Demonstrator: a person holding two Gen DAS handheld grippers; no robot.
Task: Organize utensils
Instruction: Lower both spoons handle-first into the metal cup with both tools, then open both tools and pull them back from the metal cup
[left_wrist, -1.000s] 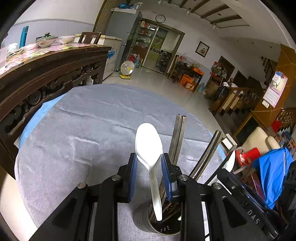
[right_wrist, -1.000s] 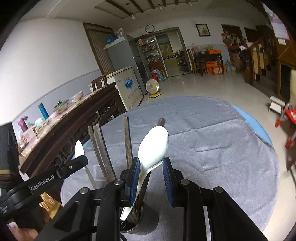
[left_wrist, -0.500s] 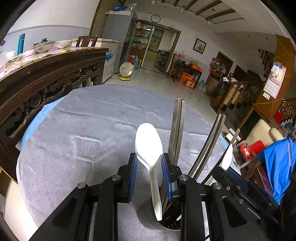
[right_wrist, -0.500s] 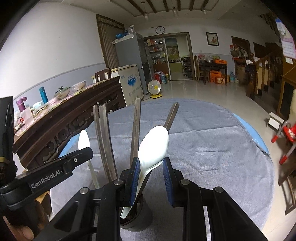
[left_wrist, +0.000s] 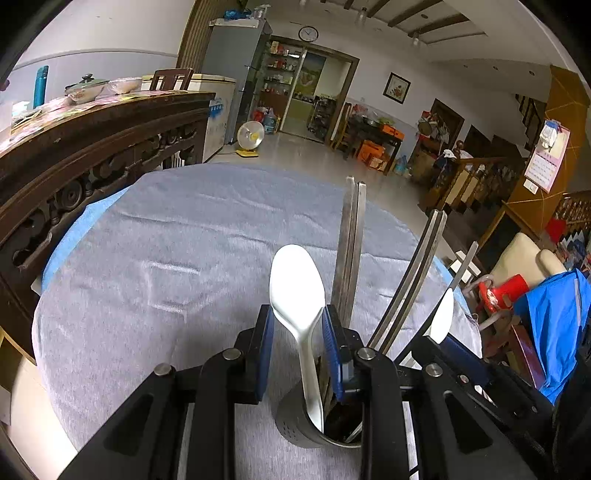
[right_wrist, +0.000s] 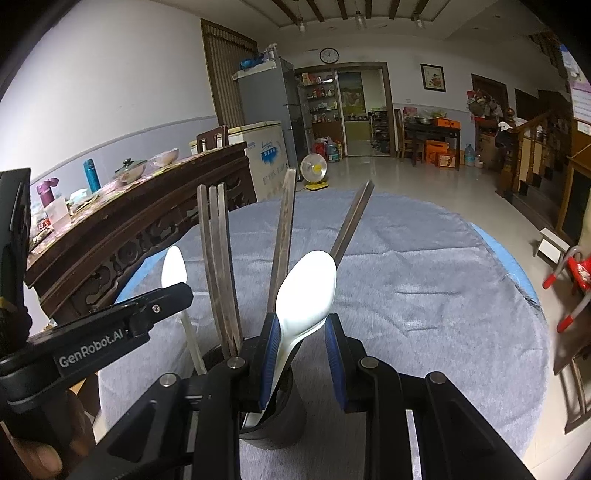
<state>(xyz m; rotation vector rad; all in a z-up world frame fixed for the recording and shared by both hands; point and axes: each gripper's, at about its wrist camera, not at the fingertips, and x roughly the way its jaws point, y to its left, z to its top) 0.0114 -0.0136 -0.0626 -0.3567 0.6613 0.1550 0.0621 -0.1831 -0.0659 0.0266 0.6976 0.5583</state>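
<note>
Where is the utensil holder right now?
The utensil holder stands on the grey cloth, low in both wrist views, under the grippers, holding chopsticks.

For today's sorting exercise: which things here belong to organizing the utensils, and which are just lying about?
Job:
white spoons
chopsticks
metal utensil holder
left gripper
right gripper

Lying about:
fan
teal bottle
lidded pot

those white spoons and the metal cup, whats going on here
A person is sorting utensils with a pair of handheld tongs. The left tongs and the right tongs each grip a white spoon, both with their handles down in the metal holder on the grey-clothed table. Chopsticks already stand in the holder. Neither spoon is released yet.
</note>
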